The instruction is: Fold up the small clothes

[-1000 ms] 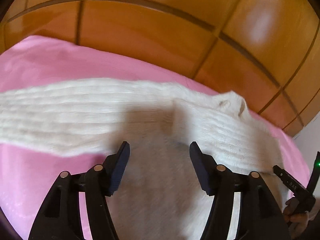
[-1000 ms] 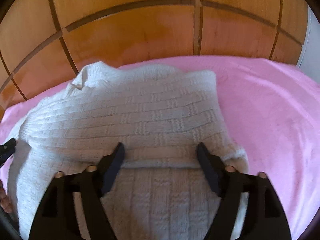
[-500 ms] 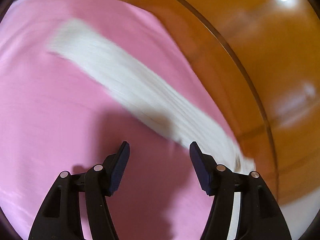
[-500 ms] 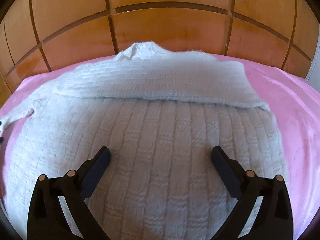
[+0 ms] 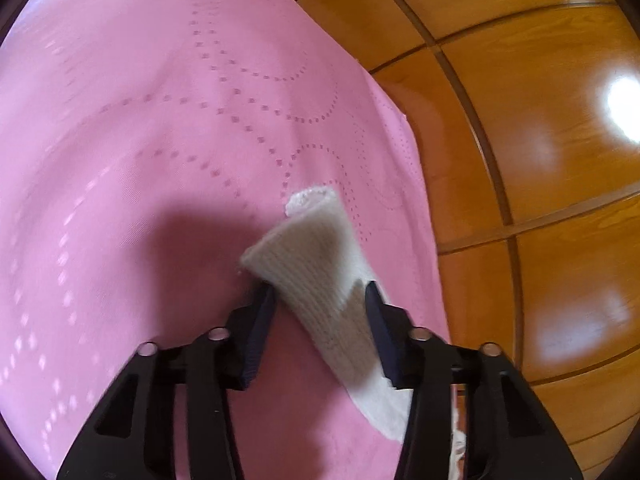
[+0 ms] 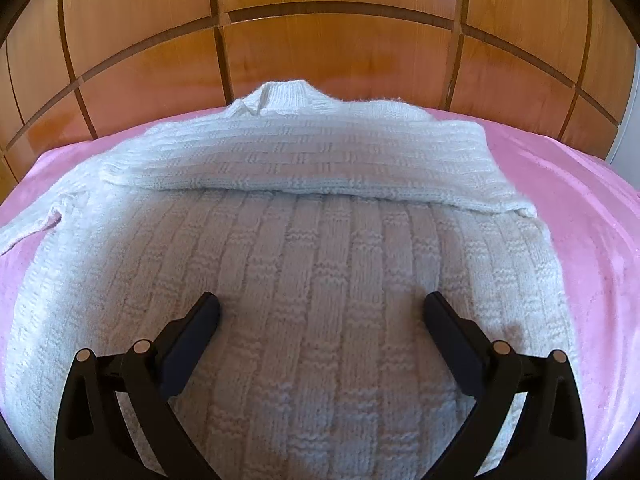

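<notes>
A cream knitted sweater (image 6: 304, 280) lies flat on the pink bedspread (image 6: 580, 208), collar toward the headboard. Its right sleeve (image 6: 304, 164) lies folded across the chest. My right gripper (image 6: 320, 316) is wide open and empty above the sweater's lower body. In the left wrist view the other sleeve's cuff (image 5: 316, 252) lies on the bedspread (image 5: 140, 140), its end curled up. My left gripper (image 5: 320, 300) is open with the cuff between its fingers, not pinched.
A wooden panelled headboard (image 6: 320, 40) stands right behind the bed and shows at the right of the left wrist view (image 5: 540, 160). Pink bedspread extends to the left of the cuff and to the right of the sweater.
My left gripper swung left from the sweater's body along the sleeve to its cuff. My right gripper drew back from the folded sleeve and opened wider.
</notes>
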A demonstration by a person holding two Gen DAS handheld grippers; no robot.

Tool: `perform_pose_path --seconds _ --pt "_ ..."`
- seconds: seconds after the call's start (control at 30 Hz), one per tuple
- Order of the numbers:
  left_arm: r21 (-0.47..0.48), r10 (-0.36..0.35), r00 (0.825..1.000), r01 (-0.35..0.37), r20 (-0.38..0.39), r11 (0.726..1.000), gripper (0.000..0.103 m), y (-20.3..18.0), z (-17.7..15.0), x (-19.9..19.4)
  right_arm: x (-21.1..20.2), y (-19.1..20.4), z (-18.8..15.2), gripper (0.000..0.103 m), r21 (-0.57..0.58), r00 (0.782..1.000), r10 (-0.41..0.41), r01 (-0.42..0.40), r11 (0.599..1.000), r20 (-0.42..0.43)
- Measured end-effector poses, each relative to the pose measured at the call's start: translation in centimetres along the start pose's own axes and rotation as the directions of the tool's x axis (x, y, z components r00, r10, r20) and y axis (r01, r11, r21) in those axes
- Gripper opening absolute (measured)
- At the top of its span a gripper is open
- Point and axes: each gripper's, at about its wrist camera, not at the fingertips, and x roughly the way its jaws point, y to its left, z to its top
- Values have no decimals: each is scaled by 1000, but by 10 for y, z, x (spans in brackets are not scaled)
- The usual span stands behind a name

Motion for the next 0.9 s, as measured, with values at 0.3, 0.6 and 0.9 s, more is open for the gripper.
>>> perform_pose_path --seconds 0.3,0.6,0.9 --pt "207 -97 995 93 11 974 5 -42 -9 -30 0 0 0 101 -4 1000 -3 3 1000 1" --pt "531 -254 941 336 -223 778 5 -166 -151 -29 0 0 0 101 -1 1000 2 -2 1000 4" --pt "674 -112 899 396 -424 624 10 -193 -300 14 0 -3 1 101 19 1000 28 -28 999 10"
